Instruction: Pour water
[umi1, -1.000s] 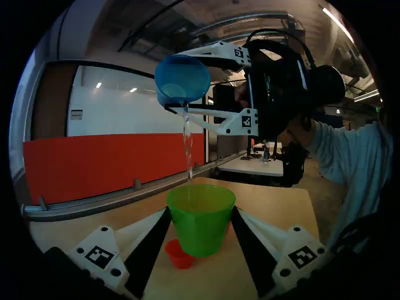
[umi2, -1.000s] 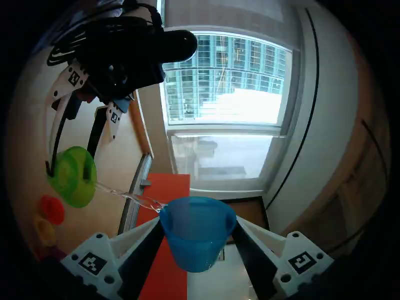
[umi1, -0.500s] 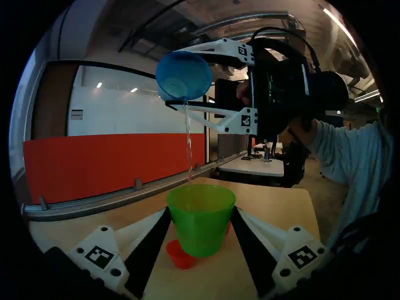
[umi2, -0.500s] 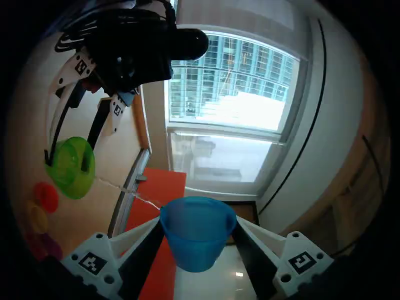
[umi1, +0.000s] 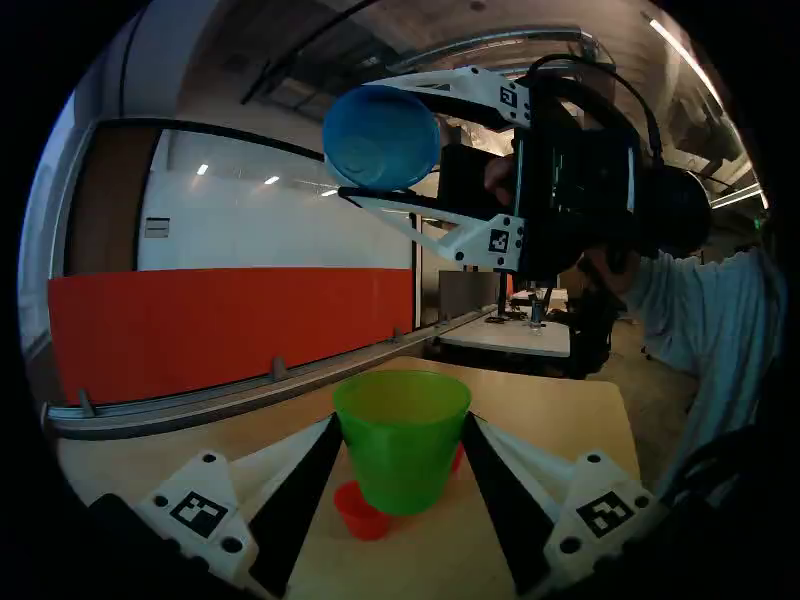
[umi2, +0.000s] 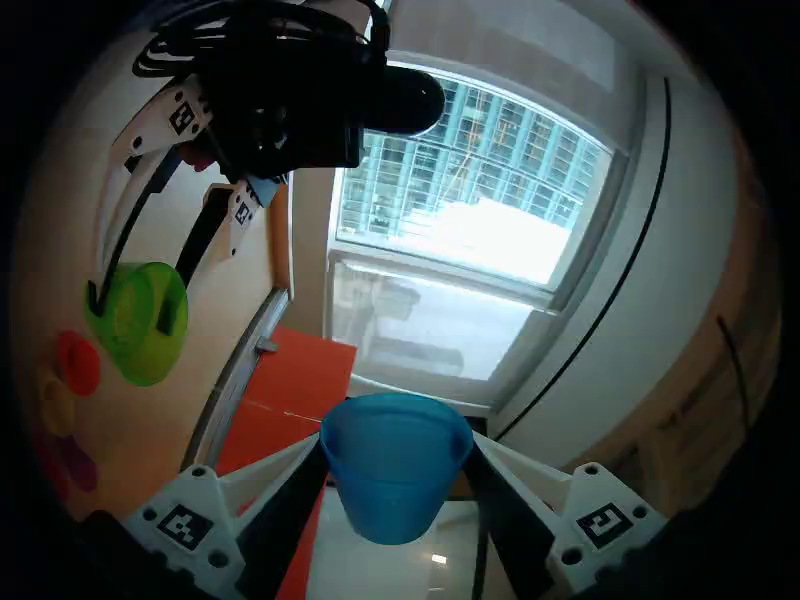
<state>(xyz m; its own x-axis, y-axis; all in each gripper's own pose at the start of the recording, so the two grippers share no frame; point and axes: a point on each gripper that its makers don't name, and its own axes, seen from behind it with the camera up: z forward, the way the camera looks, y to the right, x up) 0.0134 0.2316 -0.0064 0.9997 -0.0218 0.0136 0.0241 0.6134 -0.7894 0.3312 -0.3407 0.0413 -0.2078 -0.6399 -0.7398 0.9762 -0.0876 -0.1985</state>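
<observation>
The stream that fell from the translucent blue plastic cup (umi1: 380, 137) into the translucent green plastic cup (umi1: 402, 455) half a second ago has stopped. No water shows between them now, and the blue cup has tipped further, its mouth turned sideways. Treat the pour as finished or nearly so. Your right hand-held gripper (umi2: 395, 450) is clenched on the blue cup, high above the green one. Your left hand-held gripper (umi1: 402, 425) grasps the green cup upright at the light wooden table (umi1: 560, 400), just beside a small red plastic cup (umi1: 360, 512); contact with the table cannot be told. The water level in the green cup cannot be read.
</observation>
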